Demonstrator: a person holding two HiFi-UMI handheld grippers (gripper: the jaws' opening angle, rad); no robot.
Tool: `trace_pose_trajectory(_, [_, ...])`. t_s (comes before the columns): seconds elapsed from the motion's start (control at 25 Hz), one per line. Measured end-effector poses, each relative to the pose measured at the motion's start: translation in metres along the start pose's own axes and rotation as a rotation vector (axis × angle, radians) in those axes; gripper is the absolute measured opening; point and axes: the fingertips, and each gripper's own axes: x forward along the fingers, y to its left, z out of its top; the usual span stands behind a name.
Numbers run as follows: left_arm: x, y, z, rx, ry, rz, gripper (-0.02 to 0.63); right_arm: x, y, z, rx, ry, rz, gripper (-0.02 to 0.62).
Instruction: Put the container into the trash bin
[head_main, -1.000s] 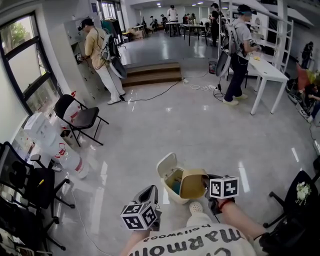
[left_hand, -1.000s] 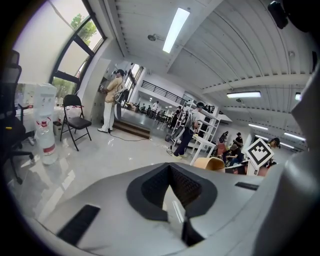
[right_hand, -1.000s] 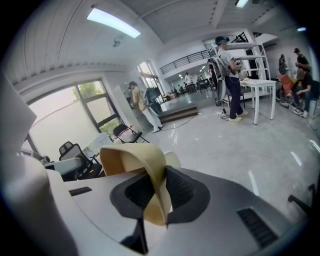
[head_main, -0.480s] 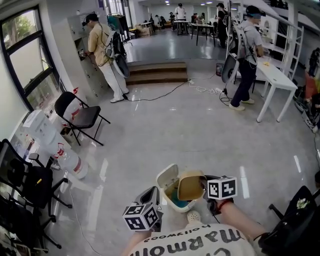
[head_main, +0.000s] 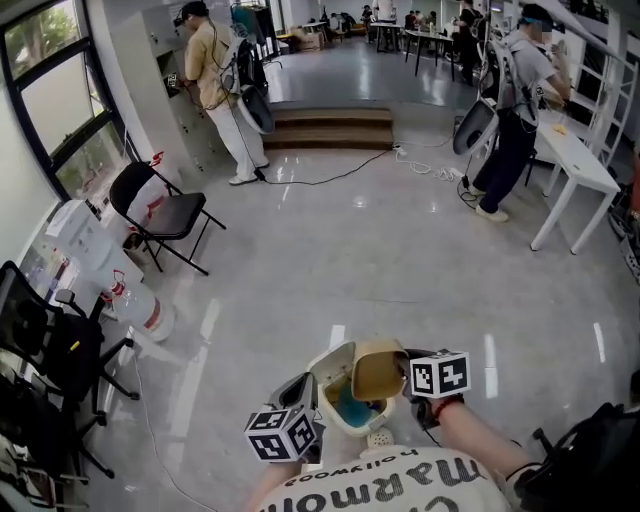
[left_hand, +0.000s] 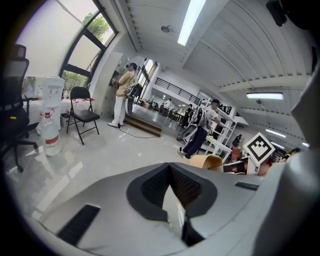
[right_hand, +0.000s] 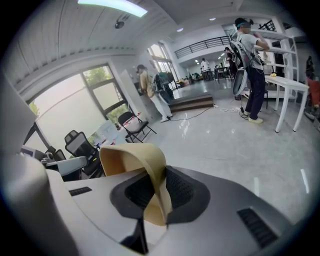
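Note:
The trash bin (head_main: 330, 408) is cream, stands on the floor just ahead of my feet, and has its lid (head_main: 332, 364) swung open; something blue-green lies inside. The container (head_main: 378, 372) is a tan open cup, tilted over the right side of the bin's opening. My right gripper (head_main: 408, 373) is shut on its wall, which shows clamped between the pads in the right gripper view, where the gripper (right_hand: 159, 190) bites the container (right_hand: 134, 159). My left gripper (head_main: 300, 388) hangs by the bin's left side, shut (left_hand: 170, 171) with nothing in it. The container (left_hand: 206, 161) also shows in that view.
A black folding chair (head_main: 165, 215), a water bottle (head_main: 140, 308) and office chairs (head_main: 40, 350) line the left wall. Wooden steps (head_main: 330, 128) and cables lie ahead. A white table (head_main: 580, 170) and standing people are to the right. My shoe (head_main: 380, 438) is beside the bin.
The bin has come closer beneath me. Both grippers moved in on it, and the container has sunk from beside the bin's rim to over its opening.

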Motion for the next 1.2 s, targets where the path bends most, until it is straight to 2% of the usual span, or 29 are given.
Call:
trace_pose_trajectory(0.36, [0.042,0.017,-0.021,-0.039,0.06,0.115,0.018,0.058,-0.017,0.012,-0.076,0.118,0.088,0.054])
trace_pose_trajectory(0.64, [0.065,0.028,-0.058,-0.113,0.116,0.185,0.018,0.096,-0.034,-0.023,-0.111,0.258,0.141,0.054])
trace_pose_trajectory(0.88, [0.052,0.033,-0.091,-0.142,0.203,0.197,0.018,0.117,-0.027,-0.051,-0.094,0.323,0.166,0.054])
trace_pose_trajectory(1.04, [0.048,0.039,-0.112,-0.153,0.243,0.182,0.018,0.131,-0.024,-0.078,-0.056,0.363,0.152,0.054])
trace_pose_trajectory(1.2, [0.05,0.036,-0.116,-0.128,0.172,0.151,0.018,0.136,-0.024,-0.099,-0.023,0.373,0.134,0.054])
